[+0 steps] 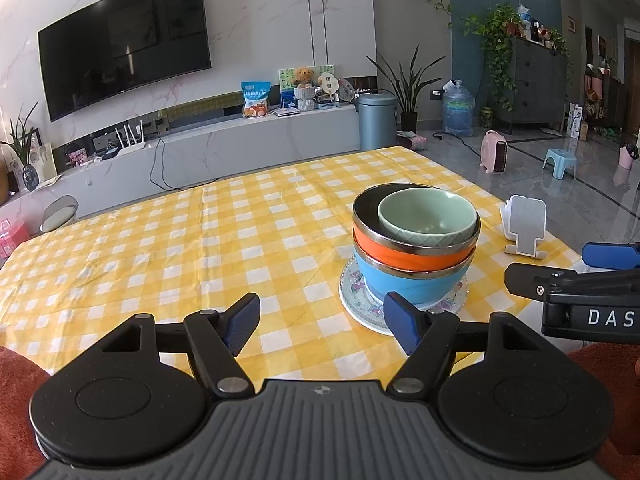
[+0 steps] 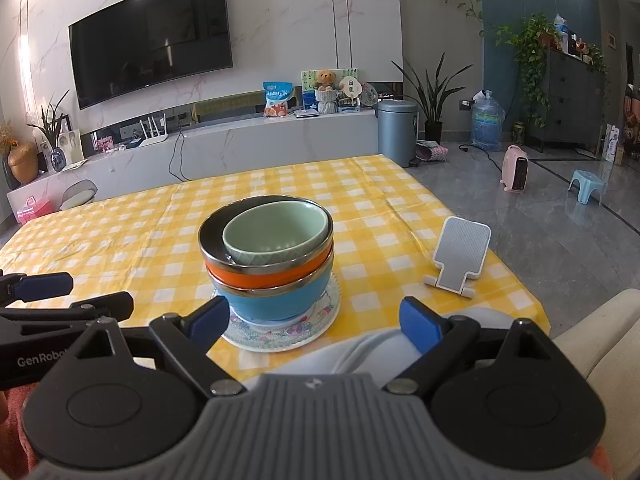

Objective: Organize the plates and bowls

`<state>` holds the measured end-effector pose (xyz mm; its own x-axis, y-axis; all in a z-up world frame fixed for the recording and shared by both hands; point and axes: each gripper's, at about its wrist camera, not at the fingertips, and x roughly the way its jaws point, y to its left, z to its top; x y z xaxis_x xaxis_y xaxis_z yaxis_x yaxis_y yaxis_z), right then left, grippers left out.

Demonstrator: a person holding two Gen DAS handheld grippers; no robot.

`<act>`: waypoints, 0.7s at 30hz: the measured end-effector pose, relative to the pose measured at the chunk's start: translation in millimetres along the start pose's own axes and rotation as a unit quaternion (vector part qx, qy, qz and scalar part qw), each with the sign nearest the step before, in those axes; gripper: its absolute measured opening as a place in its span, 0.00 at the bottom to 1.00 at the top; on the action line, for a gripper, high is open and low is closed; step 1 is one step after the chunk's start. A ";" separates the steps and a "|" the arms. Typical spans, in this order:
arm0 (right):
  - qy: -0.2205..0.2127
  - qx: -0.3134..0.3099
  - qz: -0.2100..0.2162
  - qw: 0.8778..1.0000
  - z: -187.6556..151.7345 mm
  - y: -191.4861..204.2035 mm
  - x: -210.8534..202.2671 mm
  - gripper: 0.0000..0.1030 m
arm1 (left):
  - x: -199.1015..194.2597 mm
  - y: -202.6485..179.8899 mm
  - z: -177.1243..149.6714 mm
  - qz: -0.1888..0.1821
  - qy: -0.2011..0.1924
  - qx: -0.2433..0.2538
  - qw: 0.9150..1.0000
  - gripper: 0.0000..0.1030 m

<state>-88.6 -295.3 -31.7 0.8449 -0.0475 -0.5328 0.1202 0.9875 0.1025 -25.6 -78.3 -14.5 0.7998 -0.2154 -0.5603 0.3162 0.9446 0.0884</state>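
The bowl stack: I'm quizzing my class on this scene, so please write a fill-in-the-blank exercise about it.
1. The green bowl sits inside the ____ bowl.
2. The blue bowl stands on a floral ____.
3. The tablecloth is checked white and ____.
4. The left tool and right tool are both ____, holding nothing.

Missing words: orange; plate; yellow; open

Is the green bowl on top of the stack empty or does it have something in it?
Empty. Both wrist views look into the green bowl, nested upright in the orange bowl, and show only its bare inner surface.
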 end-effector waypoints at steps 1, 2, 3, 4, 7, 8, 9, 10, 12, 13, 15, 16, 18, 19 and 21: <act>0.000 0.000 0.000 1.000 0.0 0.0 0.0 0.88 | 0.3 -0.1 -0.2 0.000 0.000 -0.001 1.000 0.81; 0.000 0.000 0.000 1.000 0.0 0.0 0.0 0.88 | 0.1 -0.1 0.4 0.000 0.000 -0.001 1.000 0.81; 0.000 0.000 0.000 1.000 0.0 0.1 -0.1 0.88 | -0.1 -0.1 0.6 0.000 0.000 0.000 1.000 0.81; 0.000 0.000 0.000 1.000 0.1 0.2 -0.1 0.88 | -0.2 0.1 0.5 0.000 -0.001 0.000 1.000 0.81; 0.001 0.000 0.000 1.000 -0.3 -0.1 0.8 0.88 | 0.0 0.2 0.6 0.000 0.000 -0.001 1.000 0.81; 0.001 0.000 0.000 1.000 -0.3 -0.1 0.7 0.88 | -0.2 0.3 0.5 0.000 0.000 -0.001 1.000 0.81; 0.001 0.000 0.000 1.000 -0.2 -0.1 0.6 0.88 | 0.3 0.0 0.3 0.000 0.000 -0.001 1.000 0.81; 0.001 0.000 0.000 1.000 -0.2 0.0 0.6 0.88 | 0.1 0.0 0.5 0.001 0.000 0.000 1.000 0.81; 0.001 0.000 0.000 1.000 -0.2 0.0 0.5 0.88 | -0.4 0.5 1.0 0.001 0.000 0.000 1.000 0.81; 0.001 0.000 0.000 1.000 -0.1 0.0 0.5 0.88 | -0.3 0.4 0.9 0.001 0.001 0.000 1.000 0.81; 0.001 0.000 0.000 1.000 0.0 0.0 0.6 0.88 | -0.4 0.9 1.5 0.002 0.001 0.000 1.000 0.81; 0.001 0.000 0.000 1.000 0.0 0.0 0.4 0.88 | -0.6 1.0 1.8 0.002 0.001 0.000 1.000 0.81; 0.001 0.000 0.000 1.000 0.0 0.2 0.6 0.88 | -0.3 0.9 1.5 0.001 0.001 0.000 1.000 0.81; 0.001 0.000 0.000 1.000 0.0 0.0 0.5 0.88 | -0.5 1.1 1.7 0.001 0.001 0.000 1.000 0.81; 0.001 0.000 0.000 1.000 0.1 0.0 0.4 0.88 | -0.4 1.3 1.6 0.002 0.001 0.000 1.000 0.81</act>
<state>-88.2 -295.3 -31.8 0.8443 -0.0473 -0.5338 0.1201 0.9875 0.1024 -24.6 -77.4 -12.9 0.7995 -0.2119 -0.5621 0.3140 0.9451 0.0903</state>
